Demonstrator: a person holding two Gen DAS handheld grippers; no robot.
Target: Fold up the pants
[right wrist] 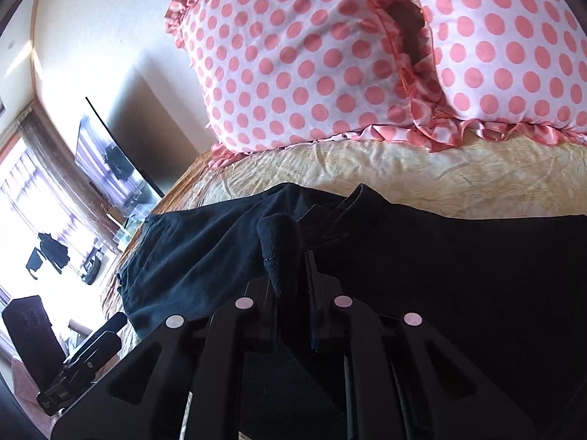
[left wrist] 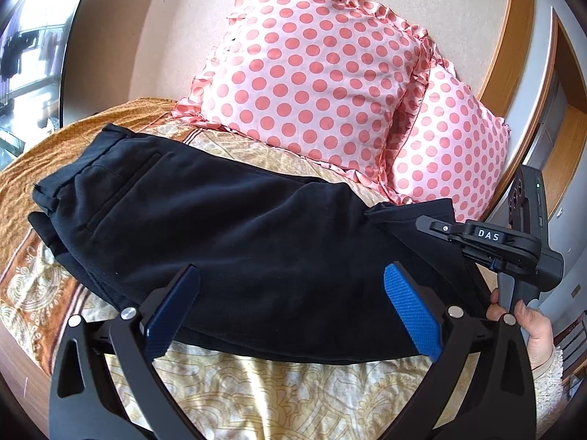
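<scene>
The pants [left wrist: 227, 220] lie on the bed [left wrist: 293, 396], partly folded. The right gripper [right wrist: 293, 256] pinches a pant end; the left gripper [left wrist: 290, 308] stands open. More folding seems left.

Sunlit window [right wrist: 22, 190]; beige wall [left wrist: 176, 36]

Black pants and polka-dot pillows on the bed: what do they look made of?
Black pants: seemingly a soft matte woven cloth, perhaps brushed cotton; slightly fuzzy, no shine. Polka-dot pillows: probably satin-like synthetic covers; smooth sheen, crisp ruffled edges.
</scene>
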